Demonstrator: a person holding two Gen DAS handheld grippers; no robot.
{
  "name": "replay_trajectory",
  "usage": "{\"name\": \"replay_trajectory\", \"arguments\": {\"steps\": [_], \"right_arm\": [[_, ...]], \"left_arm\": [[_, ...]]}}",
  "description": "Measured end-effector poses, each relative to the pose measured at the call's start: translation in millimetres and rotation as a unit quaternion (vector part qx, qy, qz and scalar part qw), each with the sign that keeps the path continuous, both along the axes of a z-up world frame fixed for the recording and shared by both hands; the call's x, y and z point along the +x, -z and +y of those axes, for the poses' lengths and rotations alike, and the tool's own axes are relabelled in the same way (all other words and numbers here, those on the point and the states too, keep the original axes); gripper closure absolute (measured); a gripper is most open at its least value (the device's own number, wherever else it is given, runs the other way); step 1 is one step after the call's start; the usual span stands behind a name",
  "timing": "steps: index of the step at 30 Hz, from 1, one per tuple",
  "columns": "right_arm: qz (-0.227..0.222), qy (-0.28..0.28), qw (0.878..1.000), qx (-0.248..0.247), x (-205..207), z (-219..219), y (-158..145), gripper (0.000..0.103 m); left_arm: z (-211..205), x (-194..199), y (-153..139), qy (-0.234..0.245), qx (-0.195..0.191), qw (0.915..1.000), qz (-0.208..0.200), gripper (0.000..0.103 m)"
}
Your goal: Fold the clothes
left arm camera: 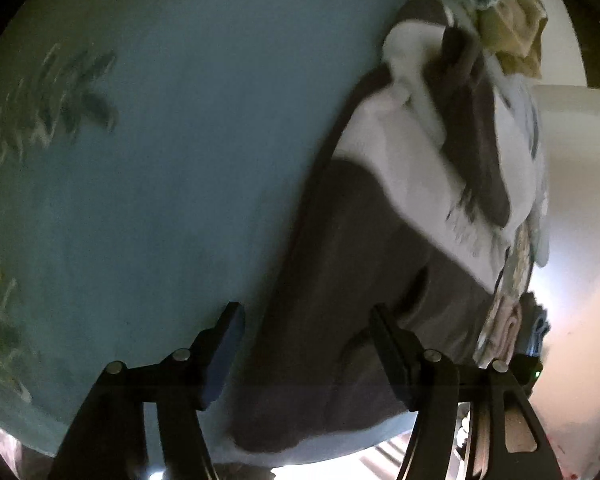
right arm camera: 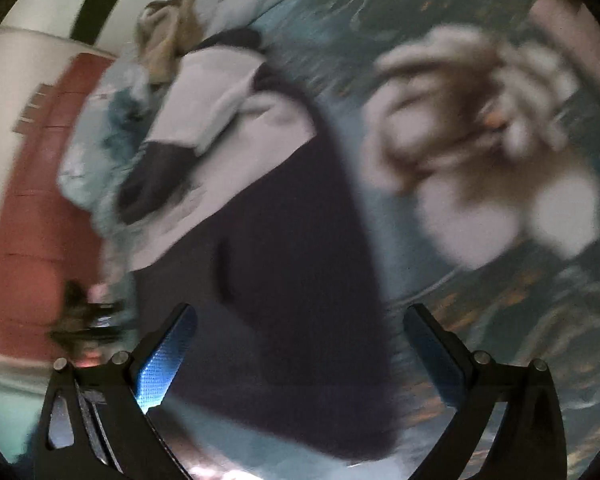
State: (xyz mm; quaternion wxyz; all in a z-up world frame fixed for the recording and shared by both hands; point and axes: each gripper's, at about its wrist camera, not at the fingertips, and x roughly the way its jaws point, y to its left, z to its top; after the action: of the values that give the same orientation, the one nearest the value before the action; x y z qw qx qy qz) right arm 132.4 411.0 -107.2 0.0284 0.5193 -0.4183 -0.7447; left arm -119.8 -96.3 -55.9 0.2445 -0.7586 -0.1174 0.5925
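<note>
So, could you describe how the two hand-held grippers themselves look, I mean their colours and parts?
Both are black two-finger tools. The left gripper has angular black fingers with dark blue pads and round silver pins at the joints; a small green light glows at its right side. The right gripper has the same black frame and silver pins, and its textured blue pad shines in the light. No sleeves or cables are visible.

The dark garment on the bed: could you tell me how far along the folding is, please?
Done: the dark garment lies spread fairly flat on the teal bedspread, though no fold is clearly visible. In hand: nothing; the left gripper and right gripper hover over it, jaws open. Left: folding it, plus the white-and-dark garment and the crumpled pile beyond.
</note>
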Motion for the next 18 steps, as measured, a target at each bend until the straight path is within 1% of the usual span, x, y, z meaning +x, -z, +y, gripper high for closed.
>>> {"name": "replay_trajectory", "arguments": {"steps": [3, 5, 6, 8, 10, 12, 14, 18], "right_arm": [[0.01, -0.009, 1.0, -0.028, 10.5, 1.4, 6.5, 0.0], [0.016, 0.0, 0.998, -0.066, 16.9, 7.4, 8.9, 0.0], [0.018, 0.004, 0.996, -0.087, 20.5, 10.5, 10.6, 0.0], [0.022, 0.005, 0.993, -0.112, 28.0, 13.6, 13.3, 0.0], [0.026, 0.006, 0.992, -0.125, 29.5, 13.0, 14.0, 0.0], [0.03, 0.007, 0.99, -0.136, 28.6, 11.3, 14.3, 0.0], [0.033, 0.009, 0.989, -0.146, 27.6, 9.5, 14.5, 0.0], [0.04, 0.008, 0.986, -0.163, 26.8, 7.2, 13.1, 0.001]], "left_arm": [[-4.4, 9.8, -2.4, 0.012, -0.008, 0.9999, -0.006, 0.033], [-6.6, 18.0, 2.5, 0.009, 0.002, 0.9996, -0.028, 0.029], [-6.5, 21.5, 4.7, 0.011, 0.003, 0.9994, -0.033, 0.029], [-2.9, 27.8, 4.1, 0.03, -0.006, 0.9992, -0.027, 0.028], [1.7, 32.7, 1.4, 0.047, -0.001, 0.9983, -0.033, 0.026], [4.3, 37.8, 3.5, 0.05, 0.007, 0.9975, -0.048, 0.025], [6.1, 41.8, 4.1, 0.052, 0.009, 0.9973, -0.052, 0.022], [6.3, 43.3, 3.5, 0.039, 0.046, 0.9952, -0.077, 0.021]]}}
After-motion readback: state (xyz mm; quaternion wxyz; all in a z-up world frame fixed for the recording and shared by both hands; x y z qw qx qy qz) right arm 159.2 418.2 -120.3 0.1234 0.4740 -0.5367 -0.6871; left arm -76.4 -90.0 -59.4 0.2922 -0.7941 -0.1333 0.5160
